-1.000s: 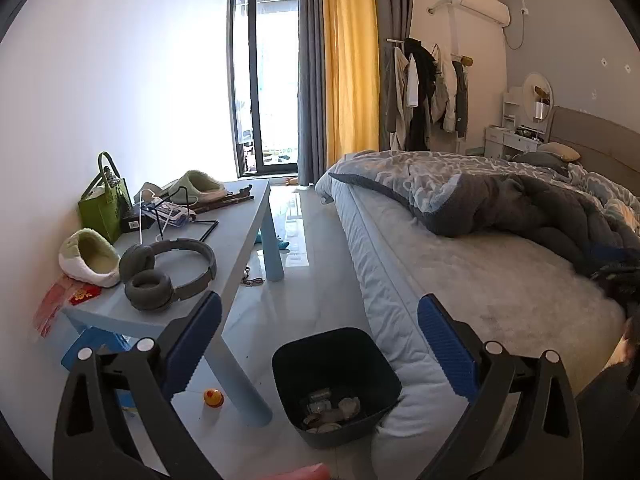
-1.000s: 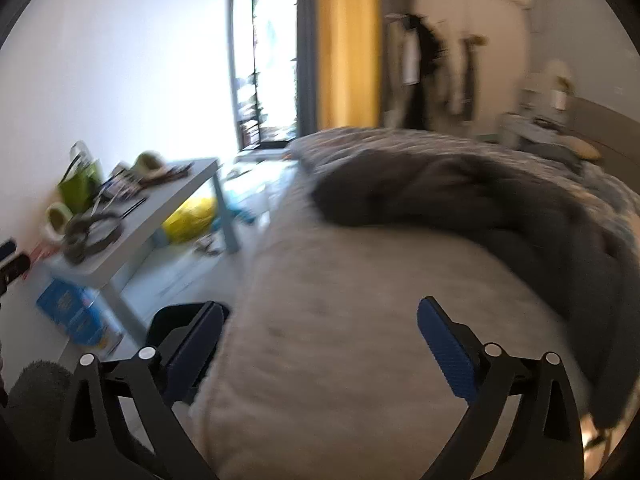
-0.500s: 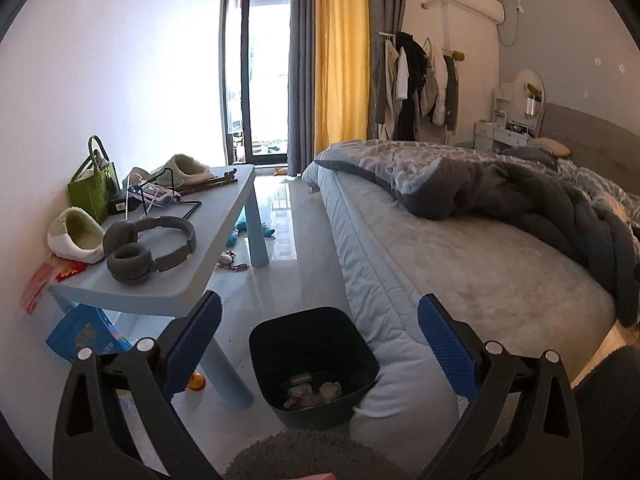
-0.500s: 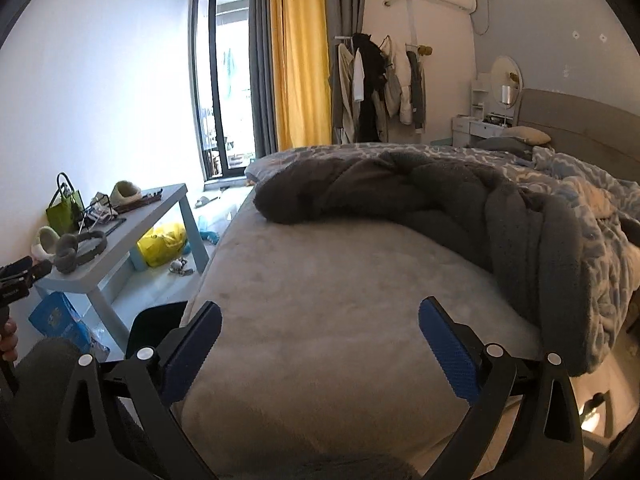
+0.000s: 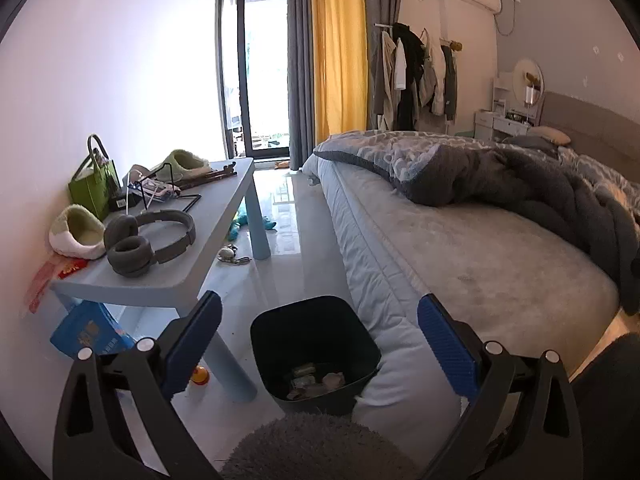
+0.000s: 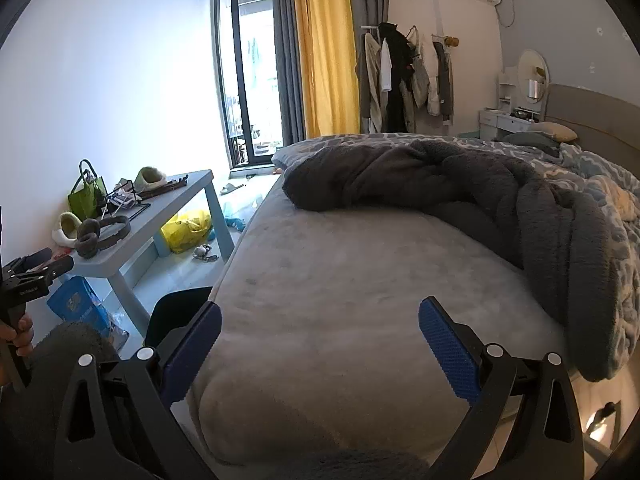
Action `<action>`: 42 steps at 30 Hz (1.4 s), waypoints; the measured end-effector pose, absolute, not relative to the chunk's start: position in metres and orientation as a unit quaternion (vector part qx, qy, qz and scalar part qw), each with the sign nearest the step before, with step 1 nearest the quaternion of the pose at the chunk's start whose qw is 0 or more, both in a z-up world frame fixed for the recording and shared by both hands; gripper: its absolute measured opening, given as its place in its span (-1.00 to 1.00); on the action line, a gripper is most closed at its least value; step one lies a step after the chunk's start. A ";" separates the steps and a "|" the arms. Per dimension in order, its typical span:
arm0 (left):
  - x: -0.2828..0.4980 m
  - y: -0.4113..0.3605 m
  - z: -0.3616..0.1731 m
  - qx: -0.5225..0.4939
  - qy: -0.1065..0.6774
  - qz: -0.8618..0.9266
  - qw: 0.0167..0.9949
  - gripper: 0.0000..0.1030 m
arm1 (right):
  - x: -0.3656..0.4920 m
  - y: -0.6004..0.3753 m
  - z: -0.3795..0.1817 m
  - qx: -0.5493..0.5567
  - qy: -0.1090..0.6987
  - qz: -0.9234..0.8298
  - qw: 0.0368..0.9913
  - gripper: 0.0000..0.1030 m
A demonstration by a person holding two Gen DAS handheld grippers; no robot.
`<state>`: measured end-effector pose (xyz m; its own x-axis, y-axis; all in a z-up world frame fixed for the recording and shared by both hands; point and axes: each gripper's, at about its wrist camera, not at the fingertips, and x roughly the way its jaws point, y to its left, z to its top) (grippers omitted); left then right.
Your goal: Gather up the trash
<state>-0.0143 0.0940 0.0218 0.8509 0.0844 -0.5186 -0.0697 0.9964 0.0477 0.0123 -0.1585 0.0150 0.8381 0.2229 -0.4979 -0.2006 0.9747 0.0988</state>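
Gaping wide, left gripper (image 5: 319, 342) held above black bin (image 5: 316, 350) — trash (image 5: 316, 382) seen inside, right gripper (image 6: 319, 344) likewise spread, empty — bed (image 6: 360, 300) beside bin.

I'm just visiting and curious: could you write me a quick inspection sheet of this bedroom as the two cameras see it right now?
Surface: pale tiled floor between blue table and bed.
Job's things: black bin beside the bed, some scraps at its bottom; yellow bag under the table.
Clutter: grey headphones, green handbag, fluffy slippers, blue box underneath.
Grippers: left tool open, empty; right tool open, empty, over the bed.
Cables: a thin white cord on the table; hard to trace.
Surroundings: yellow curtain, glass door, hanging clothes.
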 end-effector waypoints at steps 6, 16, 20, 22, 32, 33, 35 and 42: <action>-0.013 0.094 0.020 0.010 0.274 0.038 0.961 0.94 | 0.013 -0.160 0.015 0.031 0.262 0.112 0.958 0.94; -0.012 0.097 0.019 0.006 0.277 0.035 0.960 0.94 | 0.012 -0.162 0.014 0.041 0.262 0.111 0.958 0.94; -0.011 0.097 0.018 0.005 0.278 0.034 0.960 0.94 | 0.012 -0.162 0.014 0.041 0.263 0.111 0.958 0.94; -0.011 0.097 0.018 0.005 0.278 0.034 0.960 0.94 | 0.012 -0.162 0.014 0.041 0.263 0.111 0.958 0.94; -0.011 0.097 0.018 0.004 0.279 0.034 0.960 0.94 | 0.013 -0.163 0.014 0.041 0.263 0.111 0.957 0.94; -0.011 0.097 0.018 0.004 0.279 0.034 0.960 0.94 | 0.013 -0.163 0.014 0.041 0.263 0.111 0.957 0.94; -0.011 0.097 0.018 0.005 0.278 0.034 0.960 0.94 | 0.012 -0.162 0.014 0.041 0.263 0.111 0.957 0.94; -0.011 0.097 0.018 0.004 0.279 0.034 0.960 0.94 | 0.012 -0.163 0.014 0.041 0.263 0.111 0.957 0.94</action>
<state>-0.0108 0.0975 0.0180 0.8426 0.0672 -0.5344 -0.0626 0.9977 0.0268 0.0124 -0.1625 0.0139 0.8370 0.2340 -0.4947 -0.1907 0.9720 0.1372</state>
